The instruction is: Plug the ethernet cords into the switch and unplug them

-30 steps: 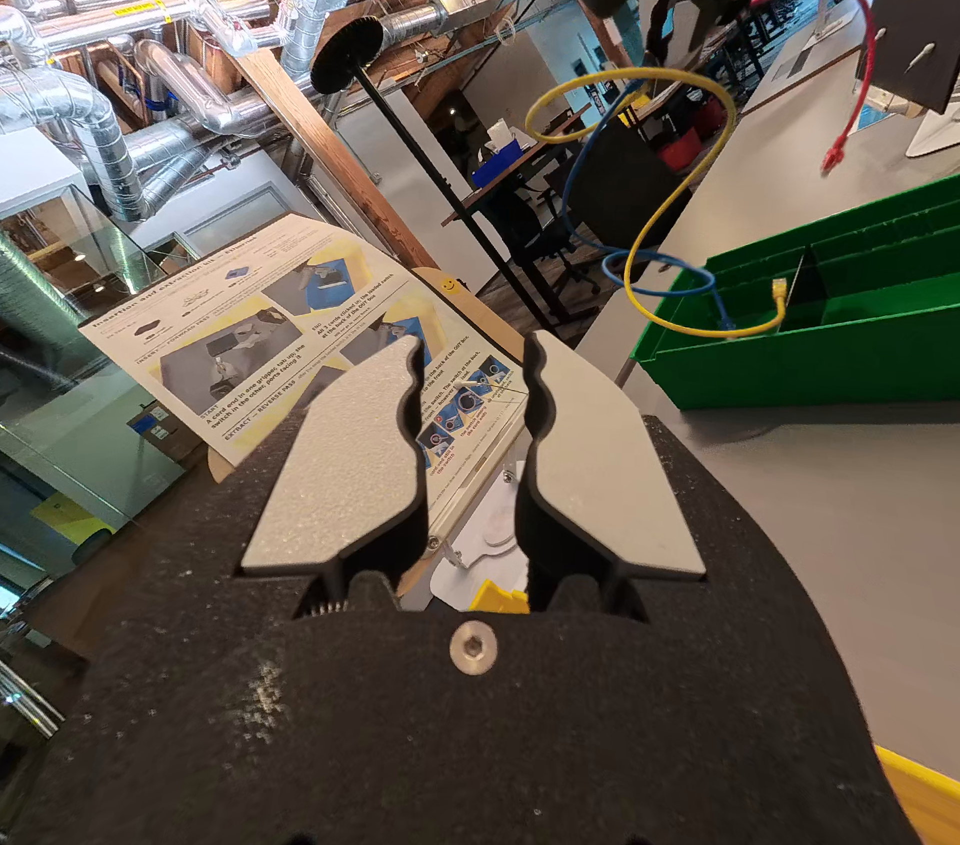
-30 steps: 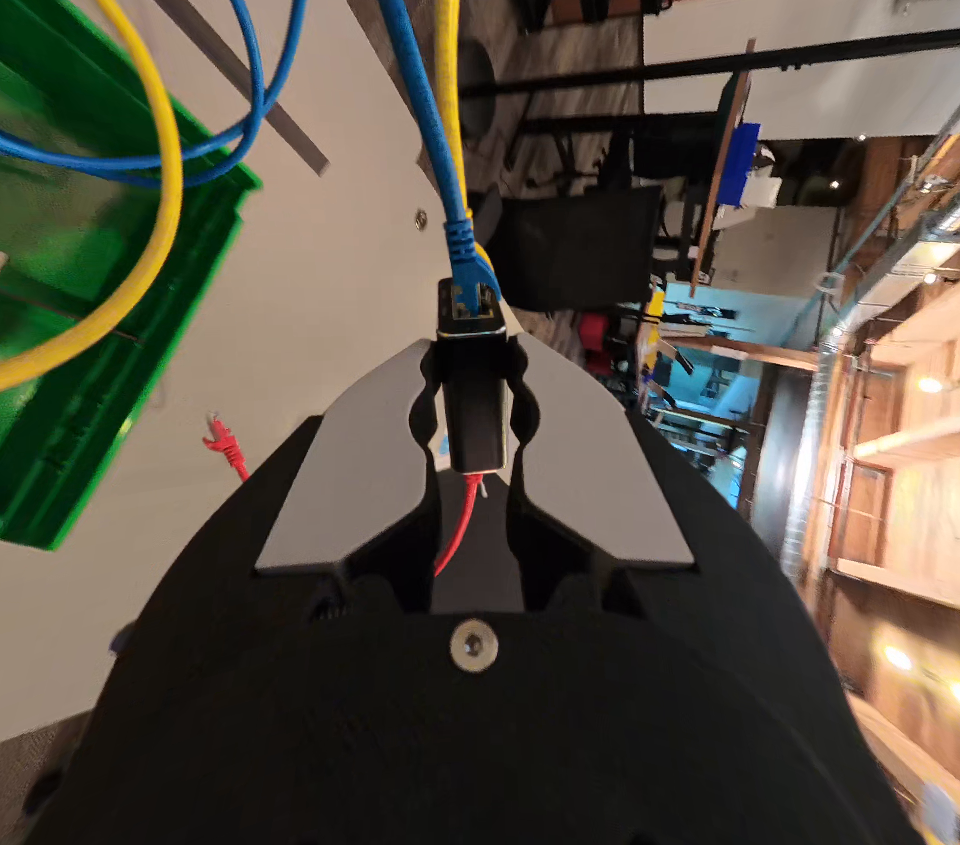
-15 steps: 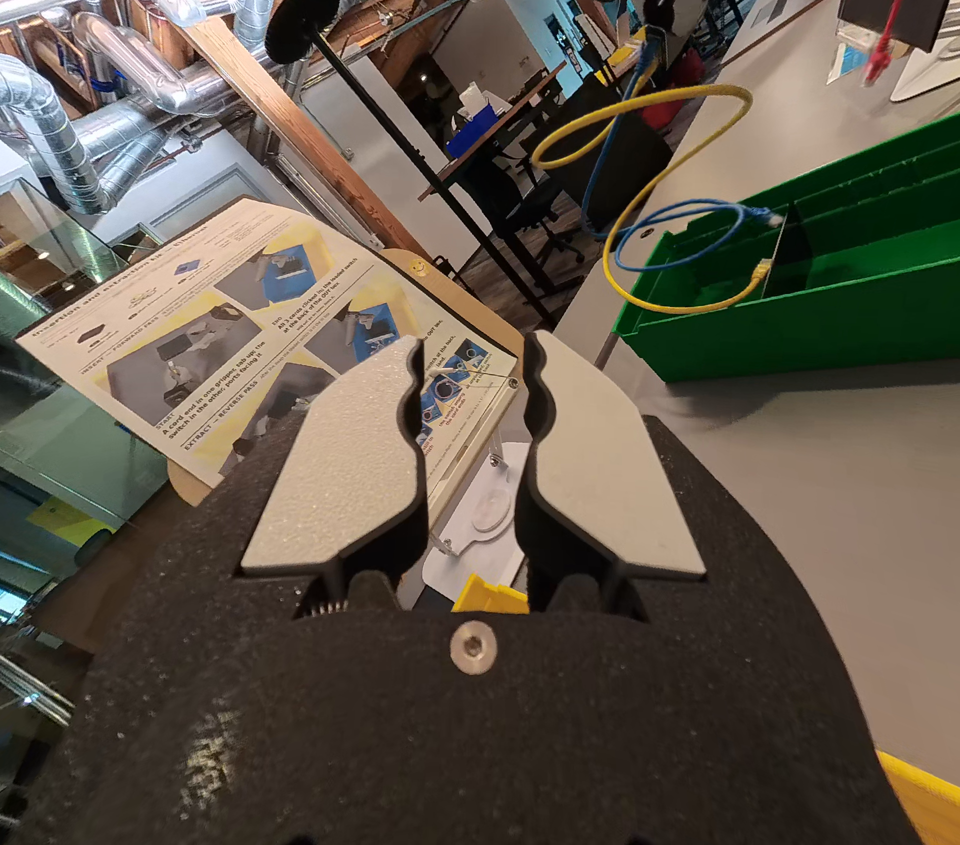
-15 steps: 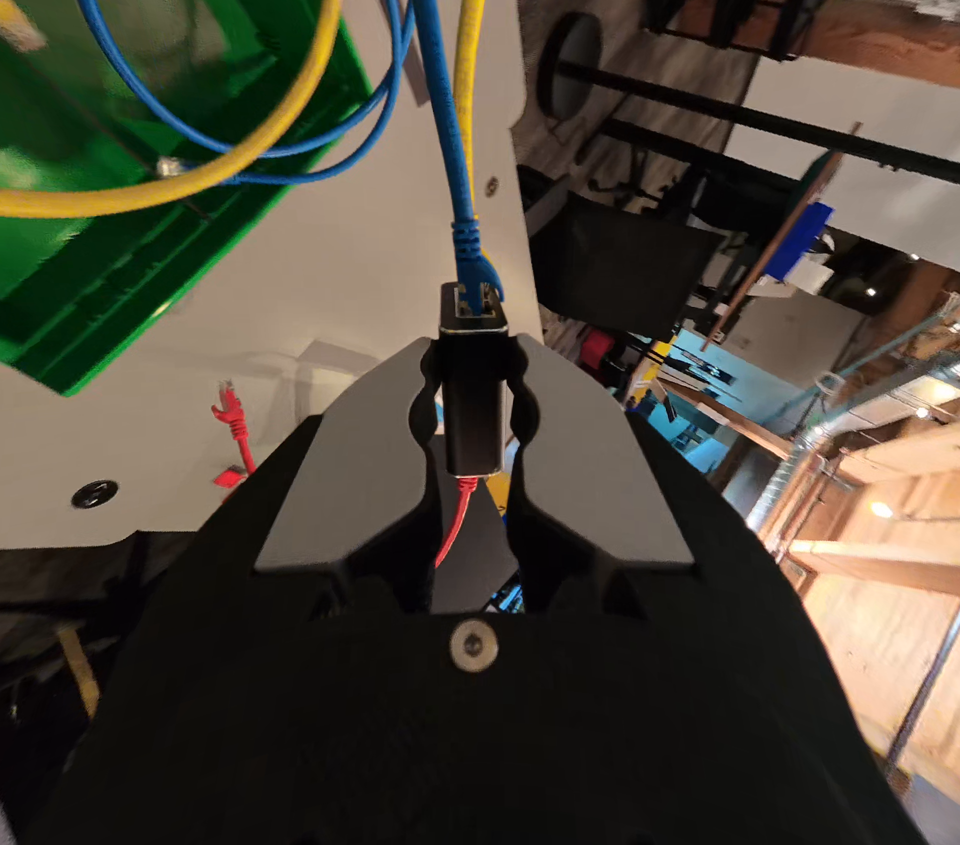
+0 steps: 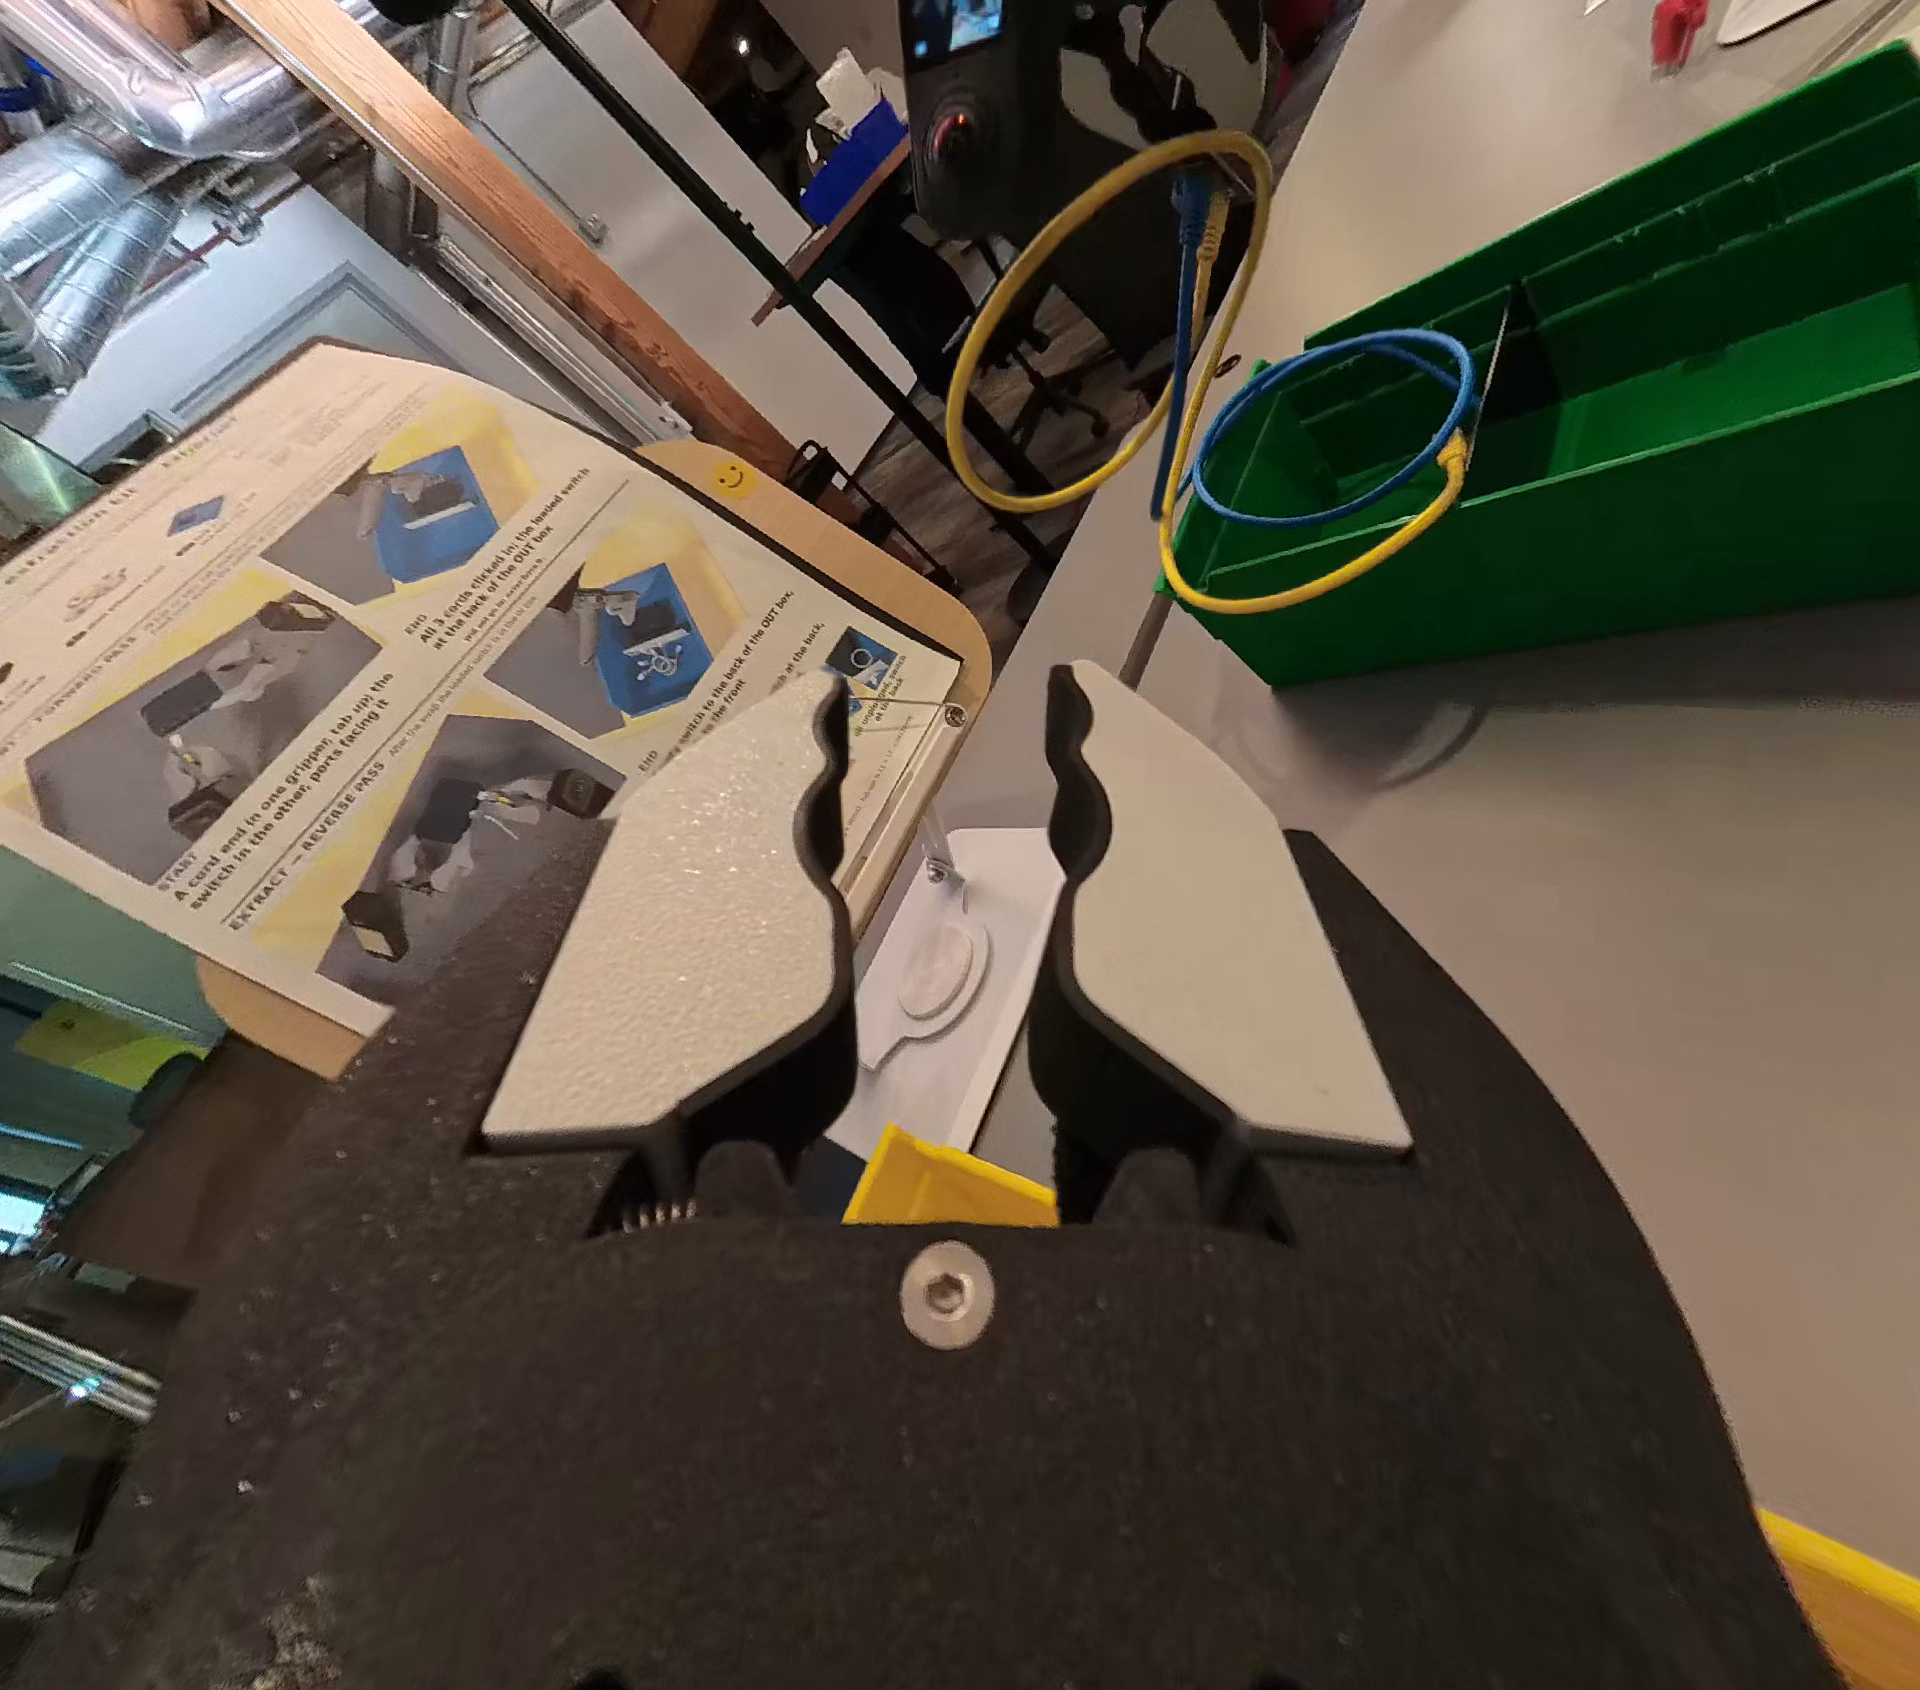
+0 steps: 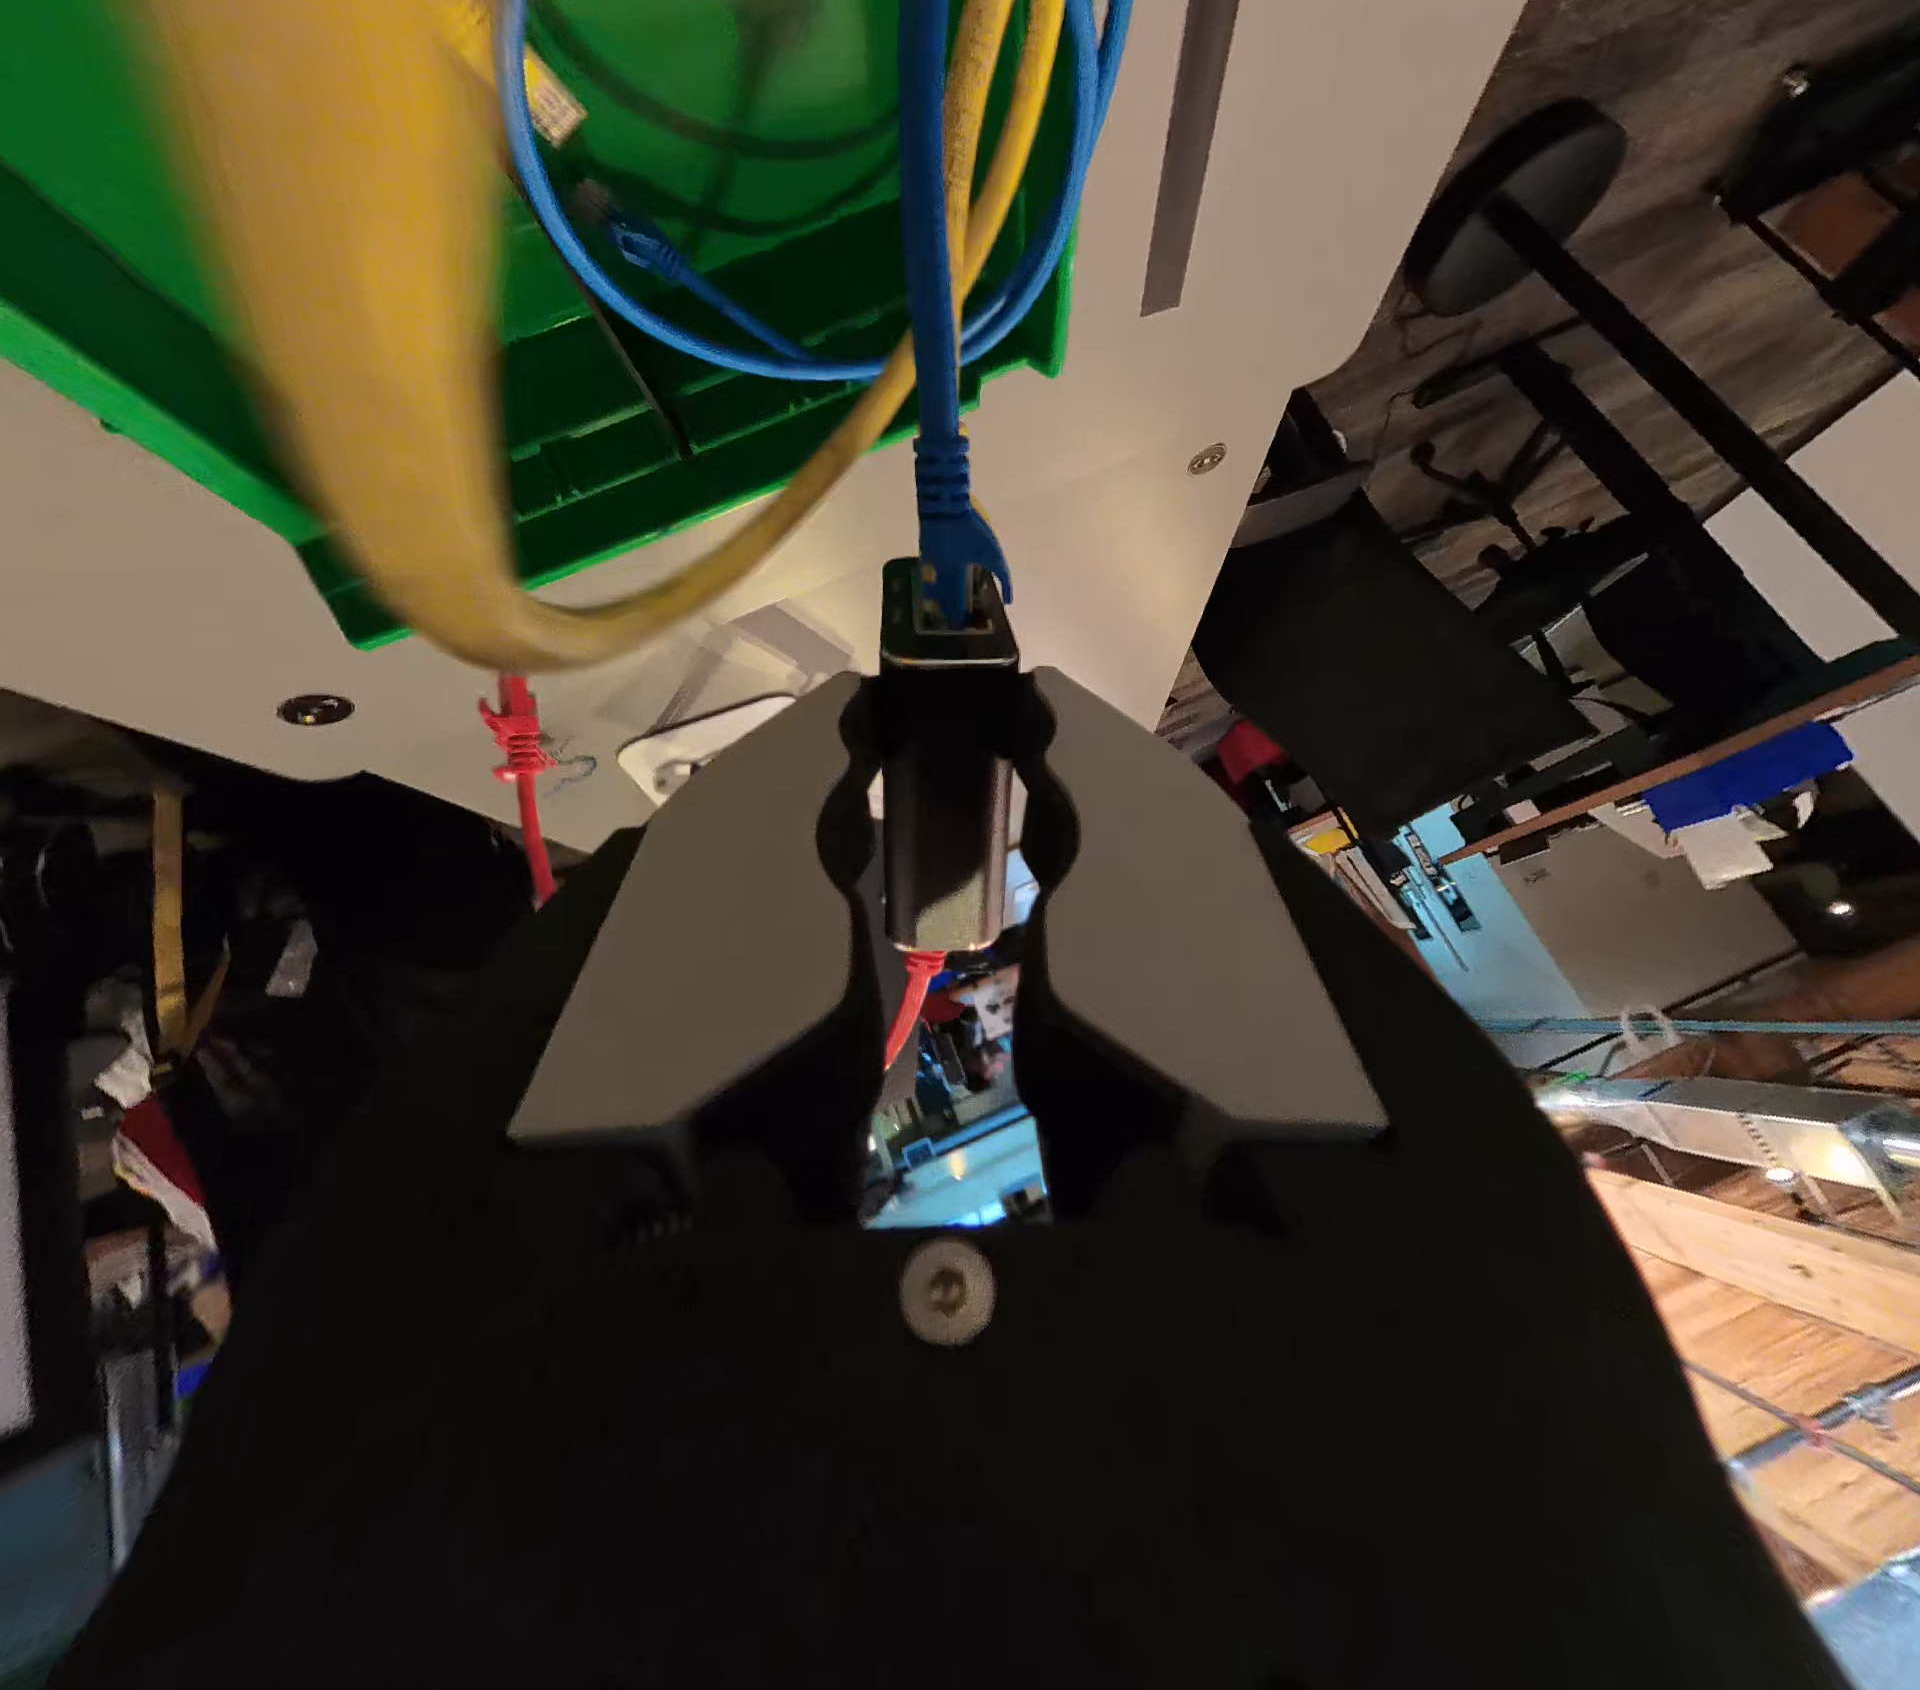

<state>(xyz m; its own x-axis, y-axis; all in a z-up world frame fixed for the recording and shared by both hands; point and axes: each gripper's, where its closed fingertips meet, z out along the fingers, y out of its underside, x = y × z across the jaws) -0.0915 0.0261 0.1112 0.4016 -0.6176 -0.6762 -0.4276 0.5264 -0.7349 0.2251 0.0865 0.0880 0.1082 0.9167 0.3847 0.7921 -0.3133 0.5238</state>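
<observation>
The left gripper (image 5: 943, 705) is hovering with its fingers spread and nothing between them, a yellow bin corner (image 5: 940, 1178) and a white stand base (image 5: 940, 944) showing through the gap. Just past it an instruction sheet (image 5: 416, 674) is leaning on a wooden board (image 5: 904, 591) at the edge of the grey table (image 5: 1558, 861). Farther along the table a green bin (image 5: 1621, 539) is sitting, with loops of the blue cord (image 5: 1340, 419) and the yellow cord (image 5: 1101, 310) dangling over and into its near end. Above it the right gripper (image 6: 948, 684) is pinching the small black switch (image 6: 948, 809) between its fingers, ports facing away from the camera. The blue cord's plug is sitting in a port, the yellow cord is running beside it, and a red cord (image 6: 520, 767) is coming out of the switch's rear and hanging below.
</observation>
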